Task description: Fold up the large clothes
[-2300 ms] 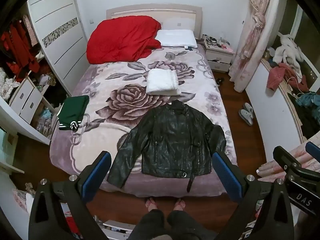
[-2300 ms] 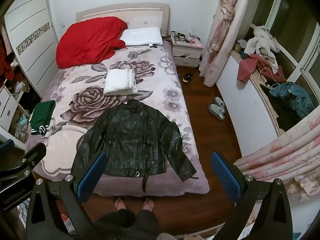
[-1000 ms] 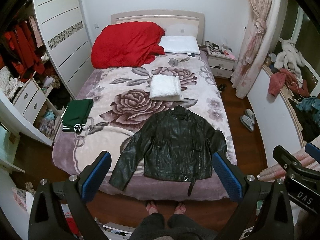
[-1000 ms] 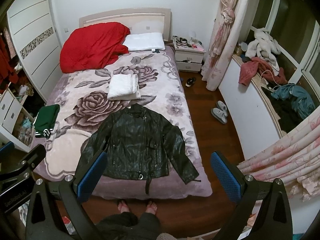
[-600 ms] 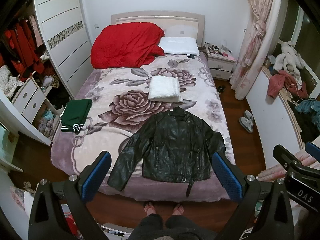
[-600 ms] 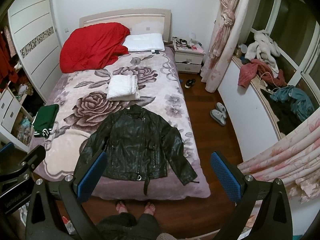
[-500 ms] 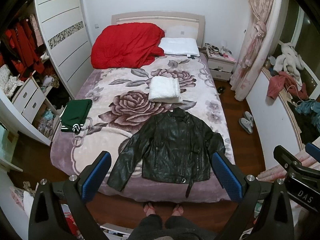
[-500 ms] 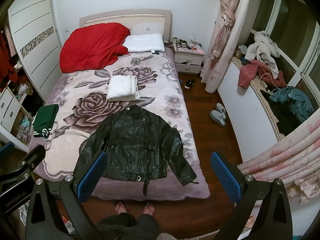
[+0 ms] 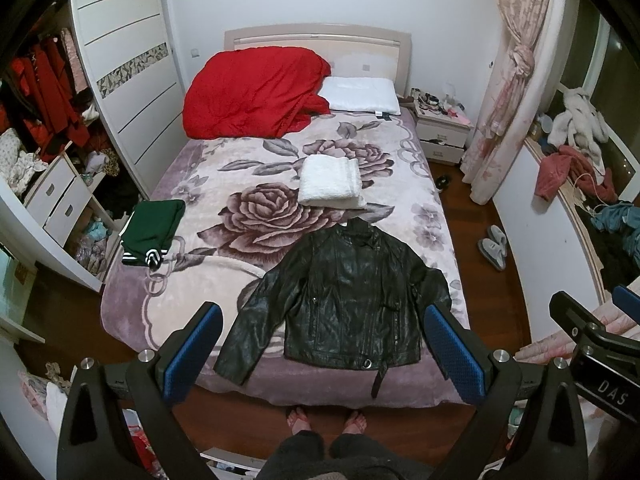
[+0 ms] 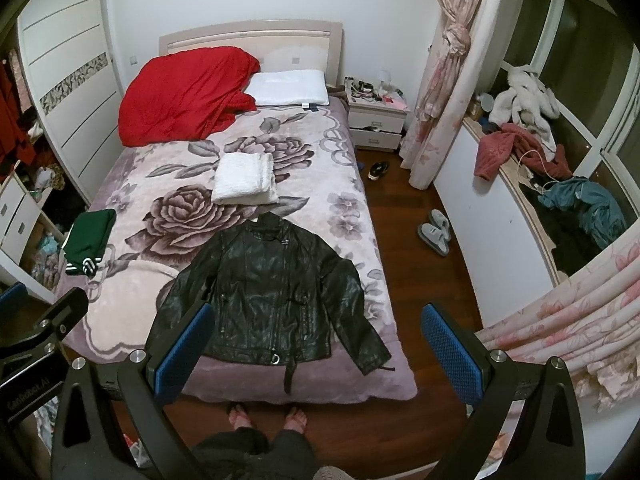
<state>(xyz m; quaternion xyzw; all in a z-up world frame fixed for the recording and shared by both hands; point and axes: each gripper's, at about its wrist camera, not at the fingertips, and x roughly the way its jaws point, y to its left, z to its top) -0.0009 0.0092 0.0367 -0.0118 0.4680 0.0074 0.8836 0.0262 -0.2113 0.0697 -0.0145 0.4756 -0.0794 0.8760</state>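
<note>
Black leather jacket (image 9: 348,296) spread flat, front up, at the foot end of the bed (image 9: 192,184), collar toward 12 o'clock, hem and belt strap hanging just over the edge at 6 o'clock. Sleeves angled out toward 7 and 5 o'clock. Folded white towel (image 9: 330,182) just beyond the collar at 12 o'clock. Folded green garment (image 9: 152,230) near the bed's edge at 9 o'clock, well apart from the jacket. Red quilt (image 9: 256,92) and white pillow (image 9: 360,95) against the headboard. Left gripper (image 9: 322,352) held above, jaws wide apart, holding nothing. Right gripper (image 10: 316,350) likewise, jaws wide apart, clear of the jacket. Bare feet (image 10: 268,416) on the wooden floor at 6 o'clock.
</note>
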